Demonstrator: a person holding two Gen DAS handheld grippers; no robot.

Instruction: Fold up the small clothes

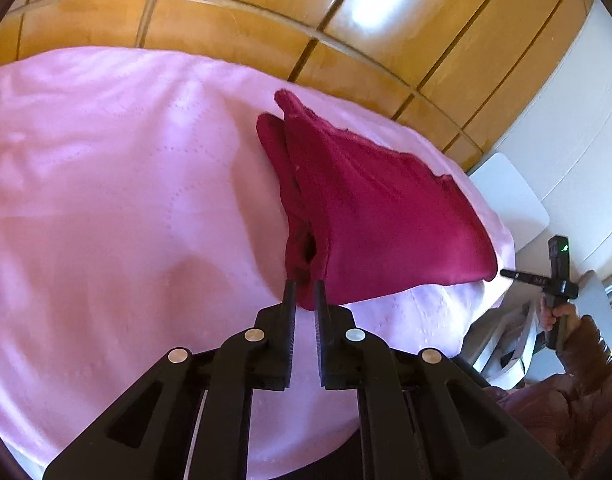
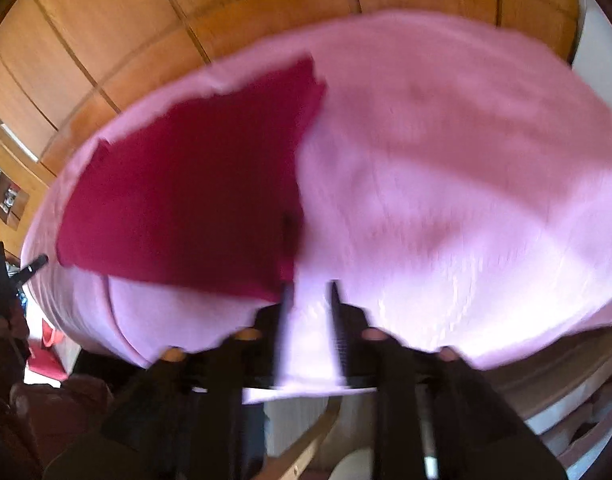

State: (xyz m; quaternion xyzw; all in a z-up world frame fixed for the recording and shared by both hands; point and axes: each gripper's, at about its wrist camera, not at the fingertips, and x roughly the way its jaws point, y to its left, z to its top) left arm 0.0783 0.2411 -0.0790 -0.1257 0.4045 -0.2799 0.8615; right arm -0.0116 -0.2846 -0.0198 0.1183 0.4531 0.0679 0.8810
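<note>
Pink quilted bedspread (image 1: 118, 184) covers the working surface; the whole left half lies bare, so that side offers the most room for laying a fold over.

Left gripper (image 1: 305, 286): black two-finger tool, jaws pinched tight on the near corner of the crimson knit garment (image 1: 365, 208). The cloth bunches into a dark pucker right at the fingertips, and the layers fan away toward the far side, which suggests the corner is being gripped to carry or drag a fold.

Garment sits right of centre on the bedspread in the left wrist view, already doubled (two layers show along its left edge). Its right corner reaches close to the bed's right edge, so little margin there.

Right gripper (image 2: 310, 286): jaws parted, nothing between them; the left finger just touches the garment's near corner (image 2: 186, 184), bare pink cloth in the gap (frame blurred). Judged released.

Wooden panelled wall (image 1: 266, 20) bounds the far side.
</note>
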